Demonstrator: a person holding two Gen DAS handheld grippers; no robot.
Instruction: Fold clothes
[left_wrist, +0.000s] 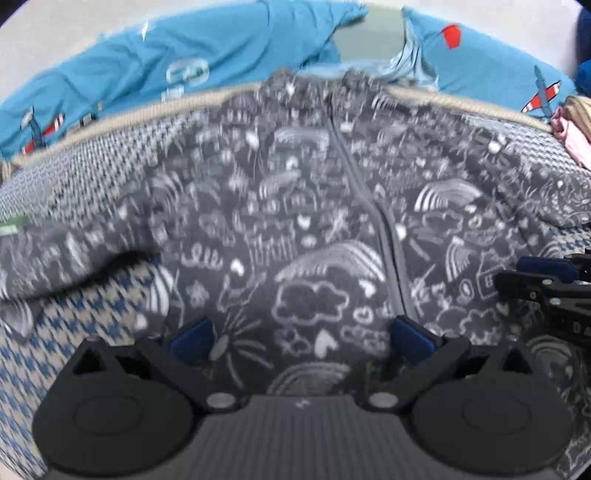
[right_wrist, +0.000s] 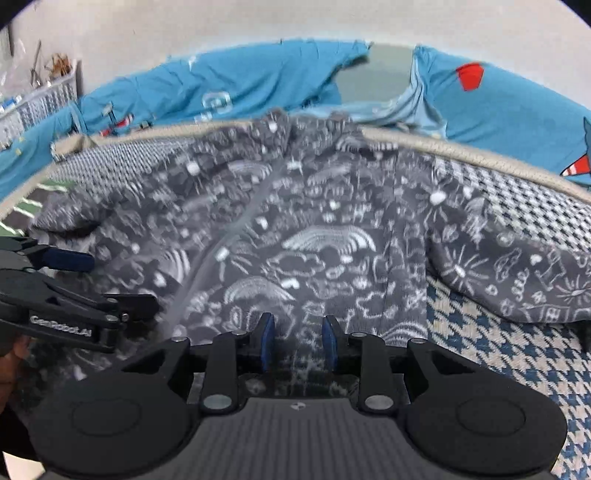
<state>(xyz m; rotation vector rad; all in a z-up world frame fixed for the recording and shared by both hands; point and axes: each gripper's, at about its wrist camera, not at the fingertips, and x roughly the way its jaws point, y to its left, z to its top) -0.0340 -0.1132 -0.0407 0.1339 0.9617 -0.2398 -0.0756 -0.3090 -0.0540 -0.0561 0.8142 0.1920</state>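
The left hand-held gripper (left_wrist: 301, 339) hangs just above a grey zip-front garment (left_wrist: 317, 221), its blue-padded fingers (left_wrist: 192, 339) spread wide with nothing between them. The garment, printed with white rainbows, clouds and hearts, lies spread front-up across a blue-and-cream houndstooth mat (left_wrist: 74, 339), its zip (left_wrist: 373, 206) running up the middle and a sleeve (left_wrist: 66, 254) stretched out to each side. The right hand-held gripper (right_wrist: 298, 341) points down at the same garment (right_wrist: 314, 236) near its lower edge, its pads (right_wrist: 266, 341) set narrow with a strip of the printed fabric showing in the gap; whether they pinch it cannot be told. Behind the mat's beige edge (right_wrist: 461, 151) lies bright blue cloth with red-and-white aeroplanes (right_wrist: 258, 81). A white basket (right_wrist: 48, 96) stands at far left.
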